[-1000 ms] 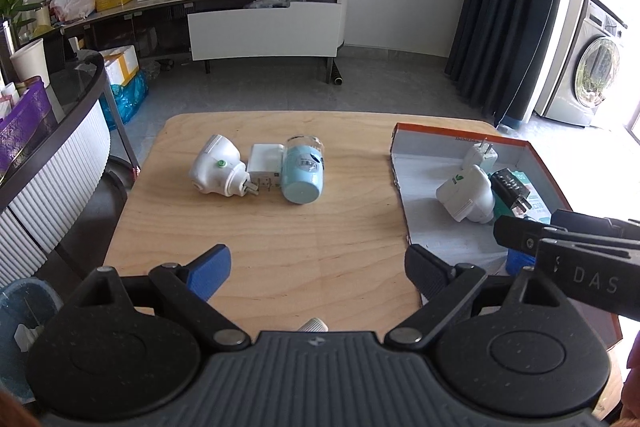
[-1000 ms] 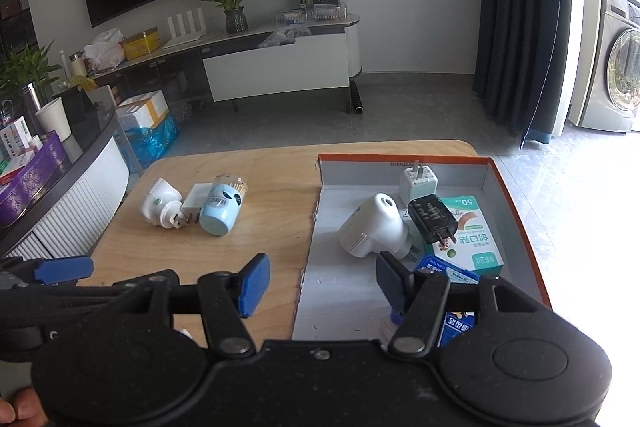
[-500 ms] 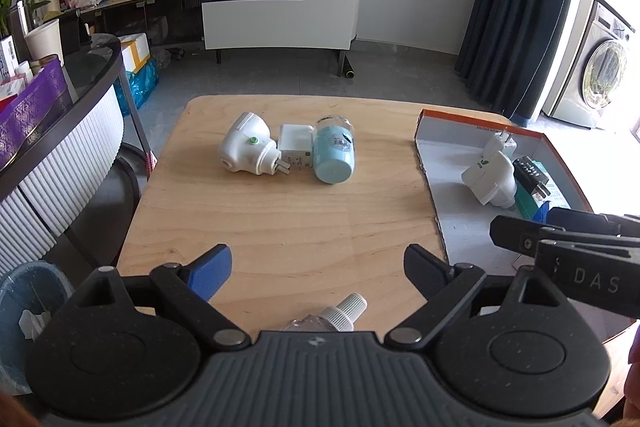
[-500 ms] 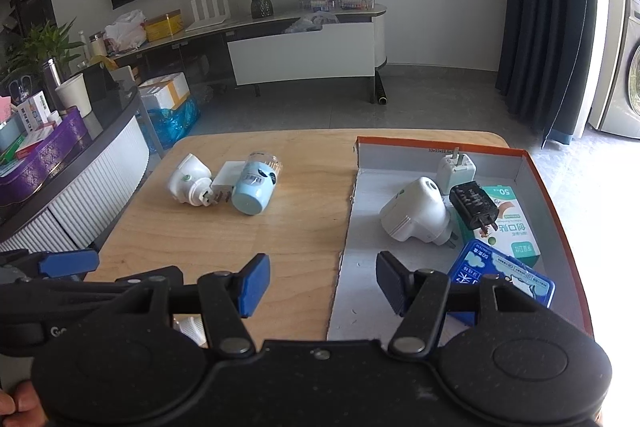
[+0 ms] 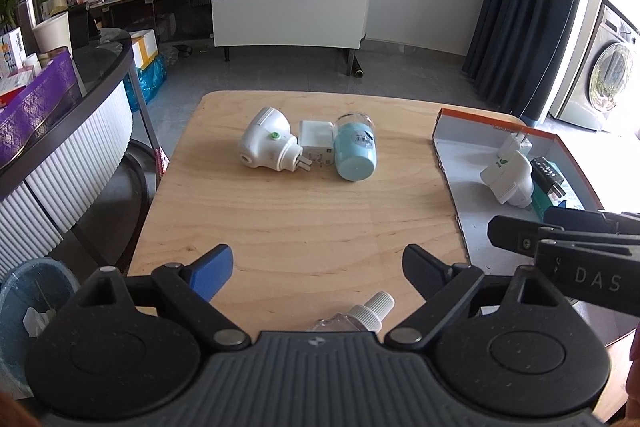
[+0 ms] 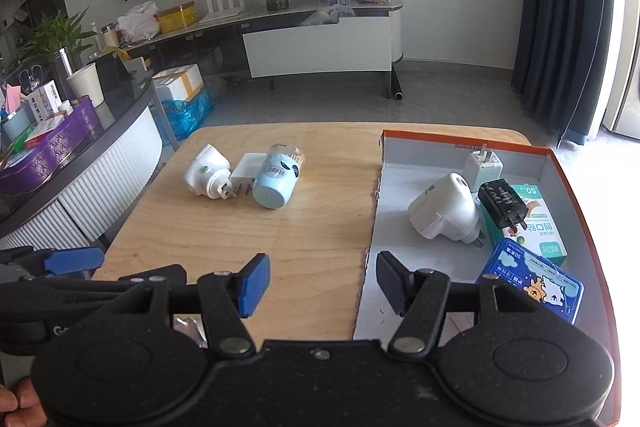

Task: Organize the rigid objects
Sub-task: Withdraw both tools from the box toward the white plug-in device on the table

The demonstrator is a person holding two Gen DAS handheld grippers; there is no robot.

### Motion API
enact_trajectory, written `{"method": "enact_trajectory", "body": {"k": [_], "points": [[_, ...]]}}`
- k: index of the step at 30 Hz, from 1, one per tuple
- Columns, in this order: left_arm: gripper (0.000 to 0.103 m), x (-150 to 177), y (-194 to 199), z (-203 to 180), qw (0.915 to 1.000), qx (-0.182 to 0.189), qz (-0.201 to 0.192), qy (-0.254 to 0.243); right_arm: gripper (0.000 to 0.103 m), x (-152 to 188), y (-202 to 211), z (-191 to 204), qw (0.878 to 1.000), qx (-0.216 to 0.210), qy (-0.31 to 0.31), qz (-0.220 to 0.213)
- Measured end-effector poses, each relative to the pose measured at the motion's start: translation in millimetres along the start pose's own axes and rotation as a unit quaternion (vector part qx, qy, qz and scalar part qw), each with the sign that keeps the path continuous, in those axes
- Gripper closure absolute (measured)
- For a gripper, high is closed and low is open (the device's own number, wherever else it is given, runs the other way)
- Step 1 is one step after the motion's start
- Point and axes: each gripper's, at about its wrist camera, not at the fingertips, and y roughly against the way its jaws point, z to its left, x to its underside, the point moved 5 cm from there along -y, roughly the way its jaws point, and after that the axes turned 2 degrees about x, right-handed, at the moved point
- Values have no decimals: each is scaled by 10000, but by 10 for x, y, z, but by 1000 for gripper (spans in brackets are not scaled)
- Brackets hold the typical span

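On the wooden table (image 5: 280,219) lie a white plug-in device (image 5: 266,147), a white charger cube (image 5: 316,143) and a light blue bottle (image 5: 355,153), side by side; they also show in the right wrist view, with the bottle (image 6: 276,183) rightmost. A small clear bottle with a white cap (image 5: 360,317) lies at the near edge, just under my left gripper (image 5: 316,267), which is open and empty. An orange-rimmed box (image 6: 460,137) on the right holds a white plug (image 6: 444,213), a black adapter (image 6: 504,205), a white charger (image 6: 482,167) and packets. My right gripper (image 6: 324,283) is open and empty over the box's left wall.
A curved glass-topped counter (image 6: 80,155) with a purple box stands left of the table. A bin (image 5: 32,299) sits at the lower left. A TV console and a plant stand against the far wall, and a washing machine (image 5: 600,75) is at the right.
Both grippers have drawn back and risen, so the table objects look farther off. The small capped bottle has come more fully into the left wrist view. Both grippers stay open.
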Motion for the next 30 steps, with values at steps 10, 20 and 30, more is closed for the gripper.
{"method": "enact_trajectory", "body": {"k": [10, 20, 30], "points": [[9, -129, -135, 157, 10000, -64, -15, 19, 31, -171, -181, 138, 9998, -194, 44, 3], [9, -235, -282, 302, 9999, -127, 21, 39, 31, -303, -430, 249, 9996, -271, 44, 98], [9, -325, -451, 423, 9999, -116, 53, 6, 31, -394, -664, 311, 9994, -280, 71, 183]]}}
